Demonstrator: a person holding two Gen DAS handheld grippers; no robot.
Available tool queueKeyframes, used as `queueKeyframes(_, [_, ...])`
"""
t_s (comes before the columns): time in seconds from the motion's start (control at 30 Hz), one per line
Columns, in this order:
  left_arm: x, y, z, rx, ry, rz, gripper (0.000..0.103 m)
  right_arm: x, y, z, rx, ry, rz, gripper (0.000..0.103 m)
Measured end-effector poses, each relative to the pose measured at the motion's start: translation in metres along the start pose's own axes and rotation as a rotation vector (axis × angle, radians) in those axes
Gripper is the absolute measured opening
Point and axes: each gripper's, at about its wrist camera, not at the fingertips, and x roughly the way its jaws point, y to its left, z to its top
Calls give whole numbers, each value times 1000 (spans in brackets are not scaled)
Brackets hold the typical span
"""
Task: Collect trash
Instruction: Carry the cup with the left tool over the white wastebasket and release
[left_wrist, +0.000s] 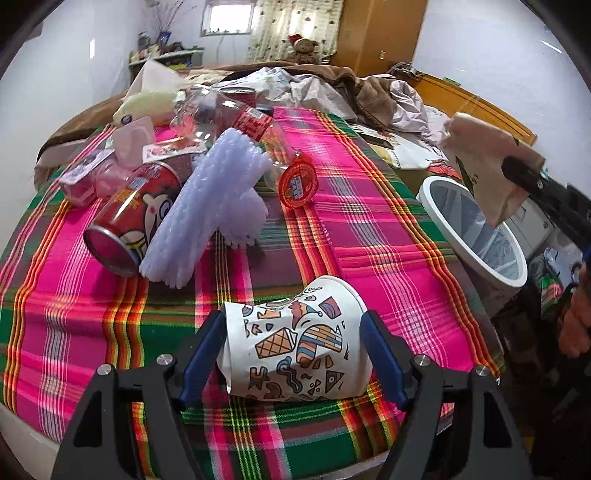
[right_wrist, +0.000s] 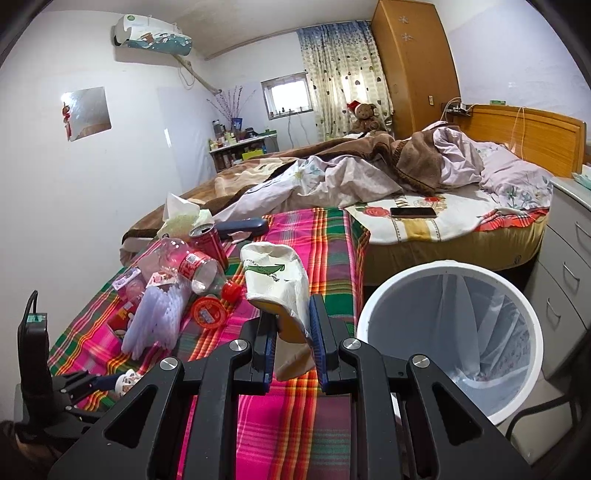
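Plaid cloth (left_wrist: 332, 206) in pink and green covers the table, on which a patterned paper cup (left_wrist: 295, 350) lies sideways, clamped between the jaws of the left gripper (left_wrist: 295, 354). A crumpled paper wrapper (right_wrist: 284, 295) is gripped by the closed jaws of the right gripper (right_wrist: 293, 339), just left of the white trash bin (right_wrist: 373, 310). Beyond the left jaws, a red can (left_wrist: 129, 218), white foam netting (left_wrist: 207, 206) and a plastic bottle (left_wrist: 236, 122) are piled.

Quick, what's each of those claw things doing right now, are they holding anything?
Left gripper: closed on the crumpled paper cup.
Right gripper: closed on a flattened paper bag, beside the white trash bin.
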Motion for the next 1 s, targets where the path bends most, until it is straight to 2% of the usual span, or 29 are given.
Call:
queueKeyframes(0.1, [0,-2,-1,3,-2,27,83,-1,-1,-1,-1,-3,-2,18])
queueKeyframes(0.13, [1,-3,-2,8,-3,35,89,-1,-2,-2,2,-5,-2,18])
queueKeyframes(0.17, [4,-3,-3,2,21,15,91,-1,-3,-2,7,-4,0,18])
queueKeyframes(0.23, [13,-7,-6,9,64,-4,91,-1,-4,-4,11,-4,-1,18])
queueKeyframes(0.3, [16,-19,-10,61,53,62,89,-1,-5,-4,9,-1,-7,18])
queueKeyframes(0.37, [14,-21,-8,40,38,11,80,-2,-7,-5,11,0,-12,18])
queueKeyframes(0.43, [14,-20,-4,21,36,14,70,-3,-10,-6,14,1,-20,18])
queueKeyframes(0.57, [15,-21,1,5,34,-25,25,-3,-16,-6,31,2,-33,18])
queueKeyframes(0.67, [16,-29,3,19,21,-7,25,-5,-21,-7,41,-2,-39,18])
queueKeyframes(0.8, [13,-44,17,38,-13,-26,25,-10,-34,-8,63,-13,-71,18])
queueKeyframes(1.0, [12,-90,49,135,-60,-99,25,-22,-70,-8,112,-26,-180,18])
